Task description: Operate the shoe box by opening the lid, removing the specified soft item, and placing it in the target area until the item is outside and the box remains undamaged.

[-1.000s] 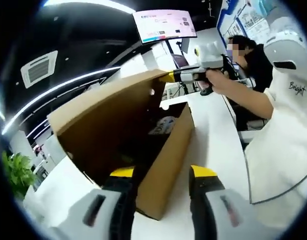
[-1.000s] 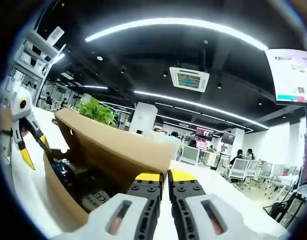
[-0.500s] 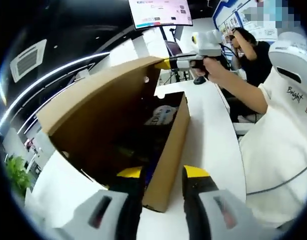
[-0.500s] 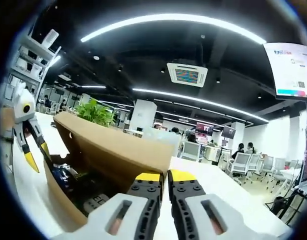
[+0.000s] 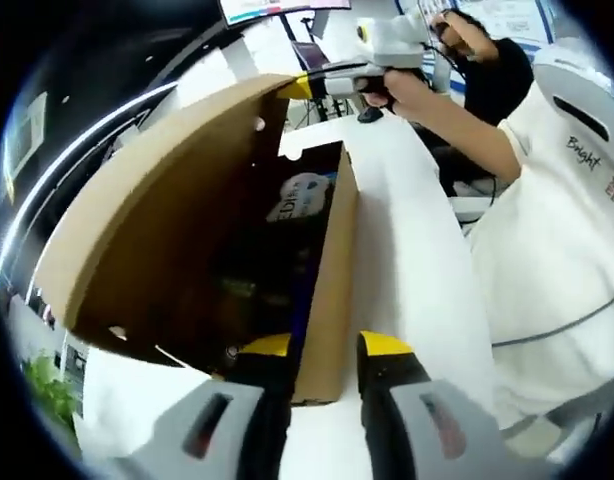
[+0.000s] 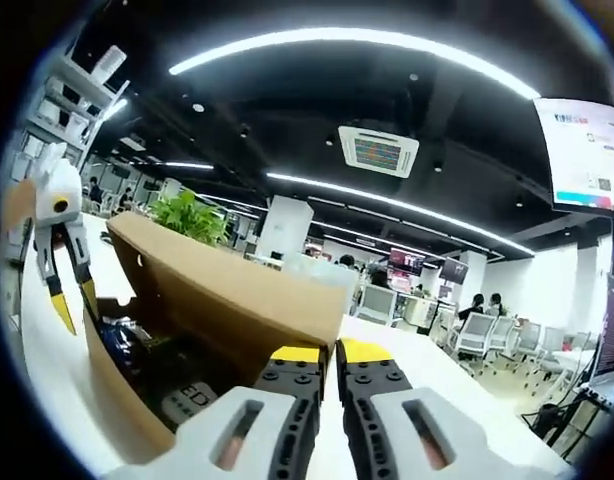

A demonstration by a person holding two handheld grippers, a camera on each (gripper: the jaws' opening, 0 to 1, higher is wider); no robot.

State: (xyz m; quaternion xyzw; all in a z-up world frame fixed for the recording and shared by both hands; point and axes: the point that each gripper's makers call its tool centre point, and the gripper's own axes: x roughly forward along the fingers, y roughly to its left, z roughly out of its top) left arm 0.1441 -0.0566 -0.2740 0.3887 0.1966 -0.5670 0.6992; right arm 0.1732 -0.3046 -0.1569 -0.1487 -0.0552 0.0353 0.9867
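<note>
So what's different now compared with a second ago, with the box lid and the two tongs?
The left tongs have tipped forward and closer, now straddling the near wall of the shoe box, looking down into it. The right tongs stay shut on the edge of the lid, holding it raised. The white soft item inside the box has not been taken out.

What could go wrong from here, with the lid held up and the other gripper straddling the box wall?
1. The right gripper pinches only the corner of the raised lid; a slip could drop it, or a hard pull could crease the cardboard.
2. The left gripper is open with its jaws either side of the shoe box end wall; closing there might crush that wall.
3. The contents inside are dark and cluttered, so the wrong item could be grabbed.
</note>
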